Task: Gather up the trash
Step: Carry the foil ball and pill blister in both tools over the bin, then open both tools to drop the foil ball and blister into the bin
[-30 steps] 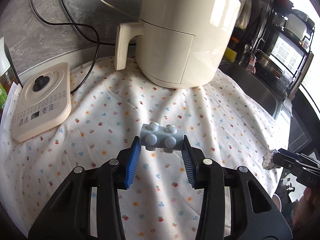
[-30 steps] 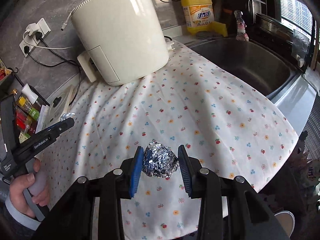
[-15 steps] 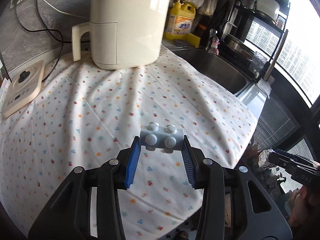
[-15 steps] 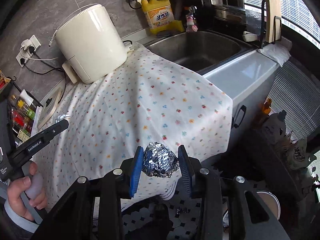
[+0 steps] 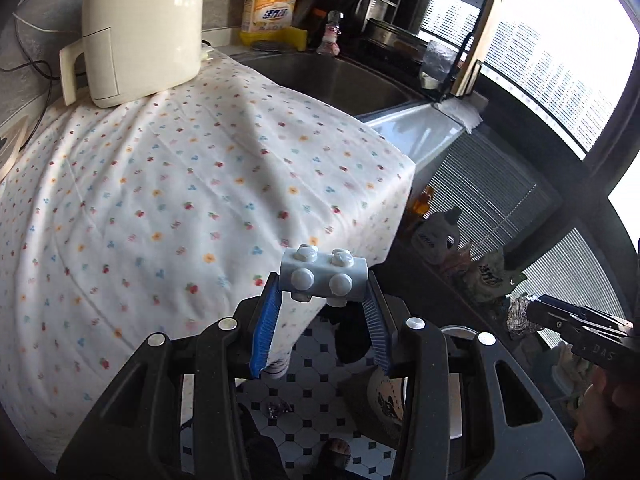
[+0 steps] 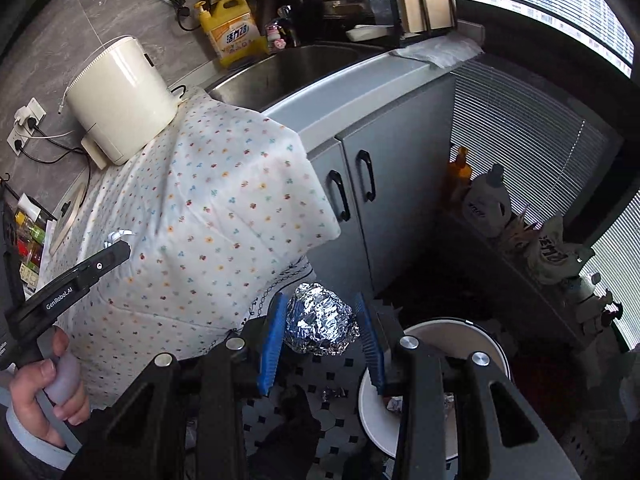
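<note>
My left gripper is shut on a pale grey studded block, held past the front edge of the flowered tablecloth above the tiled floor. My right gripper is shut on a crumpled ball of silver foil. It hangs just left of a round white trash bin on the floor, whose rim shows behind the right finger; foil scraps lie inside. In the left wrist view the foil ball and the right gripper's tips appear at the far right. In the right wrist view a hand holds the left gripper's handle.
A cream air fryer stands at the back of the cloth, beside a steel sink and a yellow detergent jug. Grey cabinet doors sit below the sink. Bottles and bags line the window sill. A small foil scrap lies on the floor.
Both grippers have swung right, off the countertop and out over the floor, still holding the block and the foil ball. The white bin has come into view.
</note>
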A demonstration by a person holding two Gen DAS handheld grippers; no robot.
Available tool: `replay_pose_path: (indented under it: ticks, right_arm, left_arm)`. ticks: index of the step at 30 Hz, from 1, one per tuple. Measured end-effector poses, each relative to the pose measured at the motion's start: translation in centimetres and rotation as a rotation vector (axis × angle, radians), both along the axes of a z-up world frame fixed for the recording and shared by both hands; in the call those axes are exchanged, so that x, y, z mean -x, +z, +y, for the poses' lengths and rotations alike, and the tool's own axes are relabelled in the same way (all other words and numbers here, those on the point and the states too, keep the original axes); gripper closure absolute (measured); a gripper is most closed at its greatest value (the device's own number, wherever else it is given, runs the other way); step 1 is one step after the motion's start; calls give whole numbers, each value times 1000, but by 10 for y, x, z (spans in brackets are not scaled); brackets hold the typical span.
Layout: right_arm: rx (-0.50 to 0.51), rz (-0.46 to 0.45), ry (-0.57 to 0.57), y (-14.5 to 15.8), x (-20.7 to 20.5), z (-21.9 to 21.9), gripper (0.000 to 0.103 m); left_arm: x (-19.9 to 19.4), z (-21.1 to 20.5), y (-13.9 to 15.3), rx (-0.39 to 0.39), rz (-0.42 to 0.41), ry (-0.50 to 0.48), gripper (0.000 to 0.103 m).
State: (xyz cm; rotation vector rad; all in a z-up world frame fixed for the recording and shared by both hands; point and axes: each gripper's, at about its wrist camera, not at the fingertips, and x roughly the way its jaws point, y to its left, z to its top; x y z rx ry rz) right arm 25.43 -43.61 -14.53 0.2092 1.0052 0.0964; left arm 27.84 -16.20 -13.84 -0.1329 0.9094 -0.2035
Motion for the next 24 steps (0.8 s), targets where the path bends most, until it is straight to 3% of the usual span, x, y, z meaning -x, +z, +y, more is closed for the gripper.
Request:
replay_pose_path:
  ticks: [3, 7, 14, 24]
  right_arm:
    - [2, 19, -40, -7, 15, -27, 63]
    - [18, 30, -105, -14, 36, -62, 44]
    - [5, 53, -190, -25, 71, -113, 42]
    - [-23, 50, -297, -30, 113, -151, 42]
  left_arm:
    - [7, -29, -8, 9, 11, -35, 62]
    - [18, -66, -22, 18, 34, -88, 62]
    - [37, -123, -39, 20, 80, -193, 62]
    - [61, -195, -54, 19, 137, -371, 62]
